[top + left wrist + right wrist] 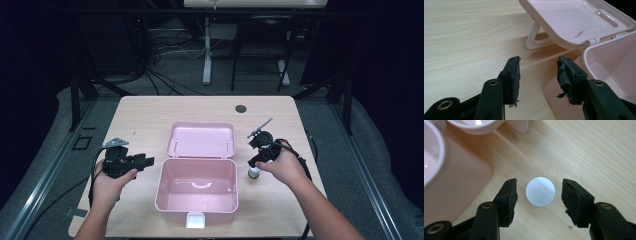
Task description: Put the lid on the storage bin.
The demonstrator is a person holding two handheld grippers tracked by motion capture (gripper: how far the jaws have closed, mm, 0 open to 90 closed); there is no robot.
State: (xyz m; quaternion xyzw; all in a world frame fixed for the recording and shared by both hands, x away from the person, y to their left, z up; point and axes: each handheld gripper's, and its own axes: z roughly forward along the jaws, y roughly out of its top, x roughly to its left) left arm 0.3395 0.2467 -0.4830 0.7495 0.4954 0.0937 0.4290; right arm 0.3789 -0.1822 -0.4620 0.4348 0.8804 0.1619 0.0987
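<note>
An open pink plastic box (196,192) stands mid-table with its lid (201,140) folded back flat behind it. Just right of the box rests a small white round object (254,173). My right gripper (255,164) hangs over it, pointing down. In the right gripper view the white object (540,191) lies on the wood between the open jaws of the right gripper (539,188), touching neither pad. My left gripper (148,161) hovers left of the box, open and empty. In the left gripper view, that gripper (539,67) faces the box wall (609,62) and lid (574,22).
The box has a white latch (195,220) at its front edge. A dark round grommet (241,108) sits near the table's far edge. Bare wood (140,115) lies to the left of and behind the box. Table legs and cables are on the floor beyond.
</note>
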